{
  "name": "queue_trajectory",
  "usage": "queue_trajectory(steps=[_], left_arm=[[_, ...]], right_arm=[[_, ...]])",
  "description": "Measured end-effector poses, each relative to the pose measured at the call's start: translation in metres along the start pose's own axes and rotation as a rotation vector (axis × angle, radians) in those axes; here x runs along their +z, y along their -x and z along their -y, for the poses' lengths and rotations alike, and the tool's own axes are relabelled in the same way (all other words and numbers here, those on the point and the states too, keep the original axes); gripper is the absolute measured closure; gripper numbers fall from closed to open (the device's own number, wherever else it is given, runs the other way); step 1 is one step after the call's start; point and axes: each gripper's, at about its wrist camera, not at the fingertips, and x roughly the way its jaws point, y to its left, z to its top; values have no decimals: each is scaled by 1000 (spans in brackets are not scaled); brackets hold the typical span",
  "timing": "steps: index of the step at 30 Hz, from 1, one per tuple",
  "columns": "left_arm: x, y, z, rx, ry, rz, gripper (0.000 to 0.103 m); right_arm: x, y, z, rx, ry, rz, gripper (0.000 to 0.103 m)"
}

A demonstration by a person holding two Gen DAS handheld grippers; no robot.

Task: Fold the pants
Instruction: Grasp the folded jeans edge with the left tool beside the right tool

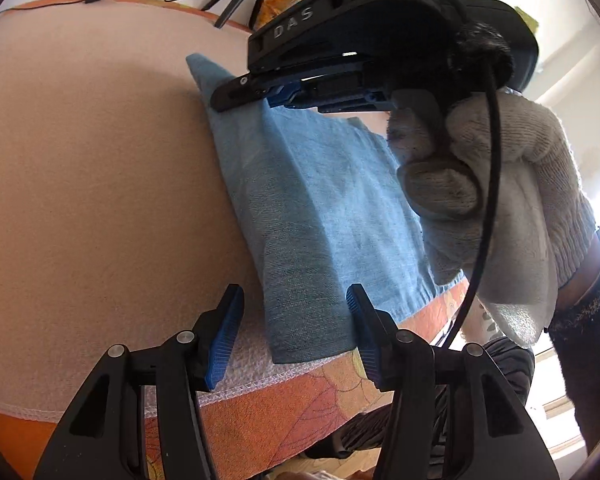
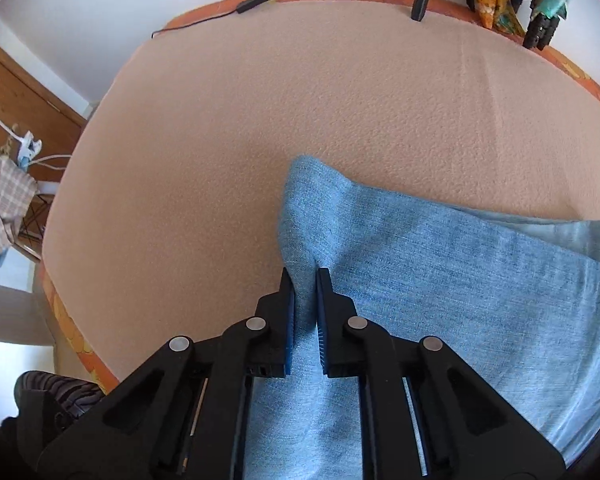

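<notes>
The light-blue denim pants (image 2: 440, 280) lie on the peach blanket (image 2: 260, 120) that covers the bed, already doubled into a long band with a second layer peeking out at its far right edge. The right gripper (image 2: 305, 280) has its jaws drawn narrow on a raised pleat of denim at the band's far left corner, so the fold looks to be in progress, with this corner being carried or set. The left gripper (image 1: 296, 300) hangs with jaws wide at the near end of the band, one finger just beside the cloth's left edge and the other over it, gripping nothing. In the left wrist view the band's long axis runs from the near bed edge away toward the right gripper (image 1: 256, 94), held in a white knit glove (image 1: 500, 200). The next move probably calls for the left jaws to close on the near corner so both ends travel together, keeping the edges aligned.
</notes>
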Motion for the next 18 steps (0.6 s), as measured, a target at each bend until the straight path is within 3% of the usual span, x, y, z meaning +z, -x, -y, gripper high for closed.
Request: queue_trajectory(steps=[4, 7, 9, 13, 18], left_arm=[[10, 2, 10, -46, -46, 40, 56], [13, 7, 31, -62, -136, 79, 72], [16, 8, 39, -81, -159, 91, 74], [26, 11, 50, -163, -154, 104, 76], [31, 1, 74, -209, -203, 115, 77]], right_arm=[[-13, 25, 22, 115, -83, 97, 93], [-16, 39, 36, 170, -127, 162, 94], [-2, 52, 55, 204, -162, 199, 94], [-9, 81, 77, 257, -201, 275, 94], [-13, 108, 114, 293, -247, 355, 94]])
